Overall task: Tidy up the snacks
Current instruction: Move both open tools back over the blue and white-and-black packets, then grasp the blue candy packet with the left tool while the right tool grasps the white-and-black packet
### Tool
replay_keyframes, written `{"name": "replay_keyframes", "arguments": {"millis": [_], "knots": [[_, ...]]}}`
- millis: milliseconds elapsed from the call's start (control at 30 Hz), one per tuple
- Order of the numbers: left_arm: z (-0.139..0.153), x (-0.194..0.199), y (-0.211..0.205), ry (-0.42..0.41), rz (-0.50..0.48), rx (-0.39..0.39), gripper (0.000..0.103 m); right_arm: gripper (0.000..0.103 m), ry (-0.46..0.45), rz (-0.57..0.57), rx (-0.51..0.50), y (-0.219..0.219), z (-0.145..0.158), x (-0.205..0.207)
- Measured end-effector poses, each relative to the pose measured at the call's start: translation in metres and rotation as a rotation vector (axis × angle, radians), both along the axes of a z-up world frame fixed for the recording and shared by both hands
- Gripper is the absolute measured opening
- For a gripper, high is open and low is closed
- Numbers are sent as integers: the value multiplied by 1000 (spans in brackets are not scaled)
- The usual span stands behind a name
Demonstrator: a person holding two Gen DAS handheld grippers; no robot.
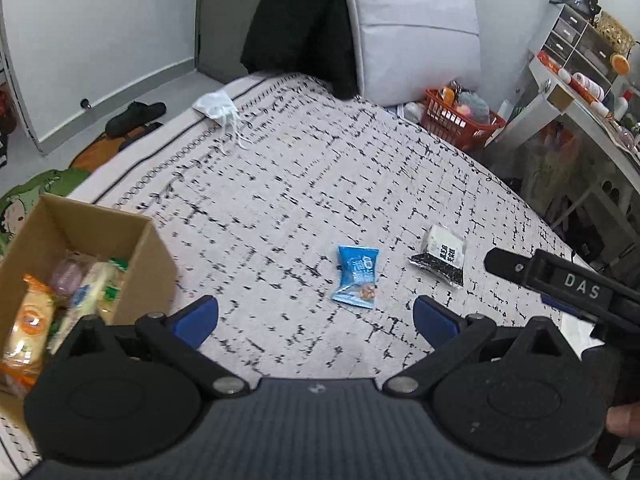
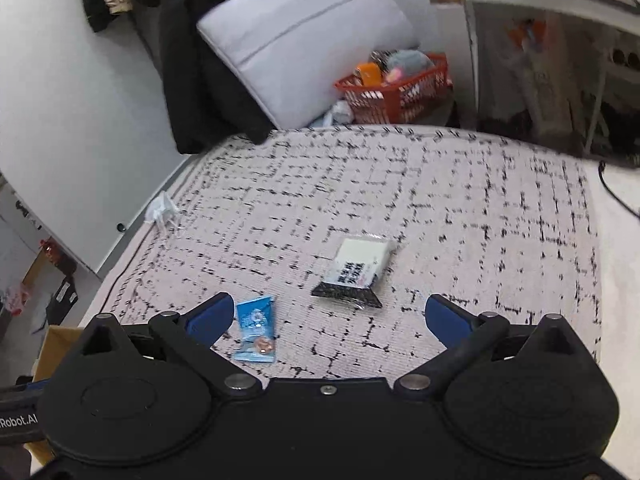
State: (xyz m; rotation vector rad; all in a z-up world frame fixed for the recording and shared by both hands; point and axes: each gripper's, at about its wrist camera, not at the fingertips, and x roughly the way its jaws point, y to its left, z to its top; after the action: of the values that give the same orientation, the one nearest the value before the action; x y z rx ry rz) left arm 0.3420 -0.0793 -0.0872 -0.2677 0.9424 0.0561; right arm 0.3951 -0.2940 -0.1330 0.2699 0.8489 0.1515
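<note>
Bedroom, patterned bedspread (image 1: pixel 320 184) of pale ground crossed with broken black lines, spread wide over the bed. Far end: grey laptop bag (image 1: pixel 416 28) propped against the wall, black garment (image 1: pixel 300 20) draped beside it on the left. Far right, off the bed: red basket (image 1: pixel 460 120) full of oddments, then a white desk (image 1: pixel 580 120) crowded with small things. Far left edge of the cover: crumpled white cloth pouch (image 1: pixel 216 106) with loose strings. Dark shoes (image 1: pixel 136 114) on the floor beyond.

Near left: open cardboard box (image 1: pixel 100 240) sitting on the bed, several wrapped snacks already inside. Out on the bare cover, two packets lying flat and apart from each other: blue snack packet (image 1: pixel 356 280) near the middle, black-and-white packet (image 1: pixel 440 256) to its right and slightly farther off.

Left gripper (image 1: pixel 316 316) hanging above the cover, jaws spread wide, nothing between them, blue packet just ahead of the gap. Right gripper (image 2: pixel 330 320) likewise gaping and empty, black-and-white packet ahead of the gap, blue packet just beside its left fingertip (image 2: pixel 212 316). Seen from the left wrist, right gripper's black body entering from the near right edge.
</note>
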Motion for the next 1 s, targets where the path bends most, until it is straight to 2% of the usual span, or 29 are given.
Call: {"name": "replay_keyframes", "arguments": {"millis": [233, 333, 433, 667, 867, 1000], "knots": [[-25, 26, -11, 63, 11, -20, 103, 103, -3, -14, 8, -5, -12, 20], [-36, 35, -12, 65, 44, -26, 103, 103, 17, -16, -1, -7, -22, 30], [-47, 48, -16, 71, 28, -38, 103, 103, 23, -30, -22, -8, -31, 37], [-71, 76, -24, 76, 35, -31, 100, 97, 71, -5, 40, -5, -52, 52], [-90, 93, -29, 84, 22, -46, 88, 90, 95, -8, 36, 0, -70, 65], [-102, 101, -32, 101, 15, -60, 78, 90, 102, -14, 21, 5, -78, 70]]}}
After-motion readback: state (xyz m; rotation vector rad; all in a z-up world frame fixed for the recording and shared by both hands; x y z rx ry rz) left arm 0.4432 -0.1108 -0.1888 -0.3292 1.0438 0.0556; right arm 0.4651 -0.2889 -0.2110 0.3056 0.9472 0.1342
